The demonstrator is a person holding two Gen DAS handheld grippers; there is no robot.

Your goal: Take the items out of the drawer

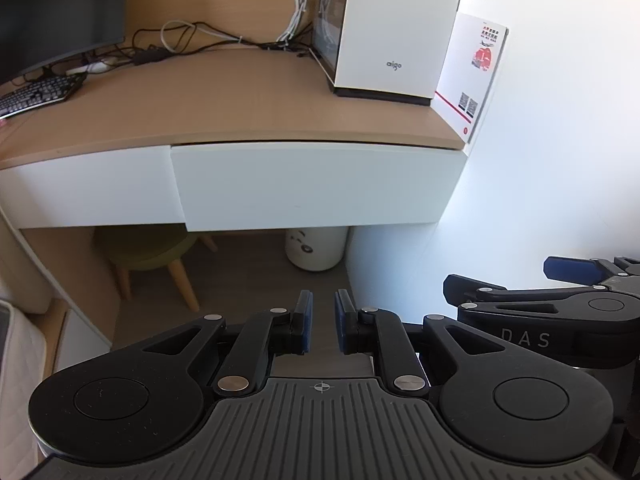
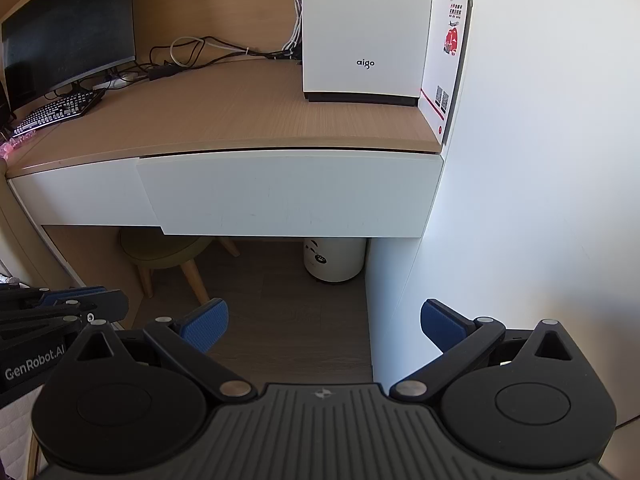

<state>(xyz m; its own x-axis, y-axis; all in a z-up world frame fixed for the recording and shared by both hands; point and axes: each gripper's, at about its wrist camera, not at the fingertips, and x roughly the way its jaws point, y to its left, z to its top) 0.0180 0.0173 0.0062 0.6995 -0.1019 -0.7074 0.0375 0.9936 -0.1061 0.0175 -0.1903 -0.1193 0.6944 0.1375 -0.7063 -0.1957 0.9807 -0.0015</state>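
The white right-hand drawer (image 1: 316,184) (image 2: 288,192) sits under the wooden desk top, its front closed or nearly so, with a thin dark line along its top edge. Its contents are hidden. My left gripper (image 1: 324,320) hovers in front of and below the drawer, its blue pads (image 1: 307,320) a narrow gap apart with nothing between them. My right gripper (image 2: 324,320) is wide open and empty, also short of the drawer front. Each gripper shows at the edge of the other's view: the right gripper (image 1: 516,278) and the left gripper (image 2: 92,300).
On the desk (image 2: 200,120) stand a white aigo computer case (image 2: 364,32), a leaflet (image 2: 444,64) against the wall, cables, a keyboard (image 2: 60,112) and a monitor (image 2: 68,28). Under the desk are a green stool (image 2: 164,252) and a white bin (image 2: 336,260). A white wall (image 2: 540,160) runs along the right.
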